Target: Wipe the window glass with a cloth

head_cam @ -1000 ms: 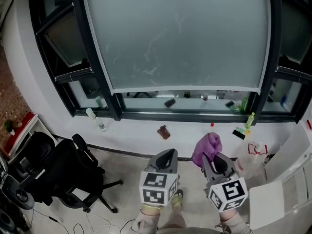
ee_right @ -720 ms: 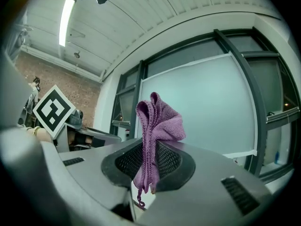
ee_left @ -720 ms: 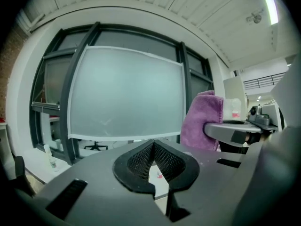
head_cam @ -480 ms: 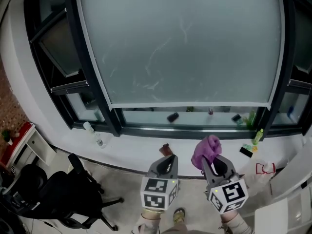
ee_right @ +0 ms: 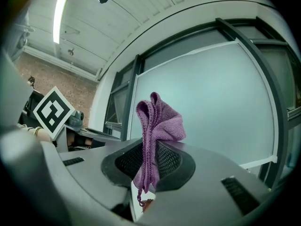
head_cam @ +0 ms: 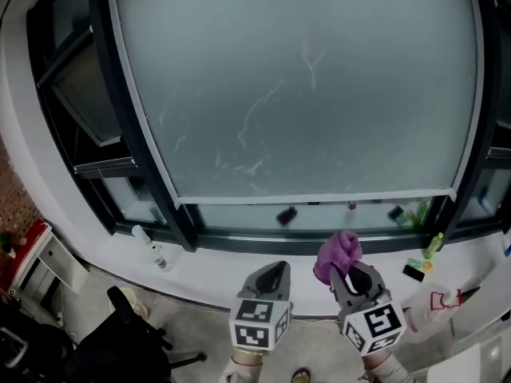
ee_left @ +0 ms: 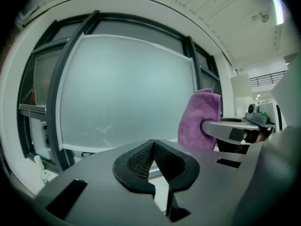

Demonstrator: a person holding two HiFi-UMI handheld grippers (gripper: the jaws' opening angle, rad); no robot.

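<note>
A large frosted window pane [head_cam: 303,94] with white smear marks fills the upper head view; it also shows in the left gripper view as window pane [ee_left: 122,88] and in the right gripper view as window pane [ee_right: 216,107]. My right gripper [head_cam: 345,263] is shut on a purple cloth [head_cam: 338,252], whose bunched top sticks up past the jaws as purple cloth [ee_right: 157,121]. My left gripper [head_cam: 275,271] hangs beside it, shut and empty, its jaws meeting at left gripper [ee_left: 154,155]. Both sit below the pane, short of the glass. The cloth [ee_left: 200,119] appears at the left gripper view's right.
A white sill [head_cam: 239,274] runs below the window with a clear bottle [head_cam: 148,244], a green bottle [head_cam: 433,244] and small dark items on it. Dark frames [head_cam: 120,126] flank the pane. A black office chair [head_cam: 120,345] stands at lower left.
The view has closed in on the window; the pane looks larger and the chair has slid toward the lower left. Both grippers keep their pose, cloth still held.
</note>
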